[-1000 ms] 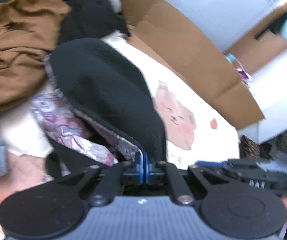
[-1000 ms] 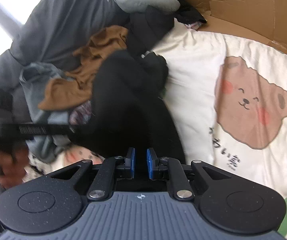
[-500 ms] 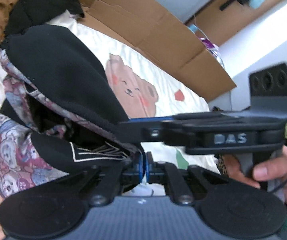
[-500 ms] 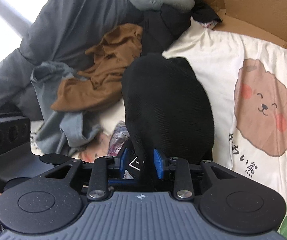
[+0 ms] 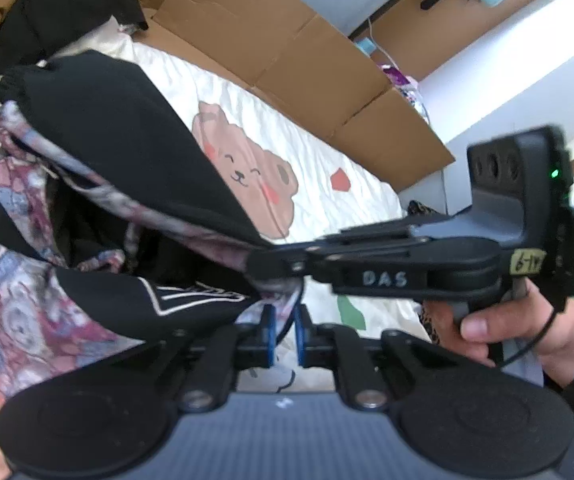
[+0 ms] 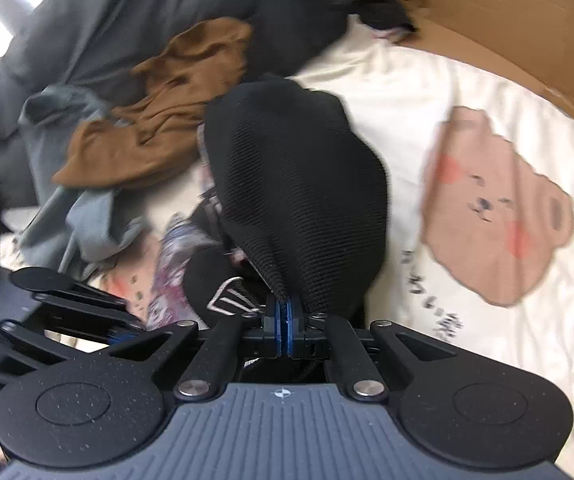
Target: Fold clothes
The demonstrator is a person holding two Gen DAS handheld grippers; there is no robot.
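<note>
A black ribbed garment [image 5: 119, 136] with a pink-and-blue printed lining [image 5: 11, 300] hangs over the white bear-print sheet [image 5: 327, 152]. My right gripper [image 6: 284, 322] is shut on its black edge [image 6: 295, 200]; in the left wrist view the right gripper [image 5: 271, 266] comes in from the right and pinches the hem. My left gripper [image 5: 284, 338] is open just below that hem, its blue pads apart, with a strip of the lining hanging between them. The left gripper also shows at the lower left of the right wrist view [image 6: 115, 332].
A pile of clothes lies at the left: a brown garment [image 6: 159, 100], grey ones [image 6: 79, 216] and black ones [image 5: 59, 4]. Flattened cardboard [image 5: 287, 52] lines the far side of the bed. A white wall and shelves stand beyond it.
My right gripper has closed fully on the black edge. My left gripper, shut on the hem before, has opened. The garment has lifted and swung toward the bear print.
</note>
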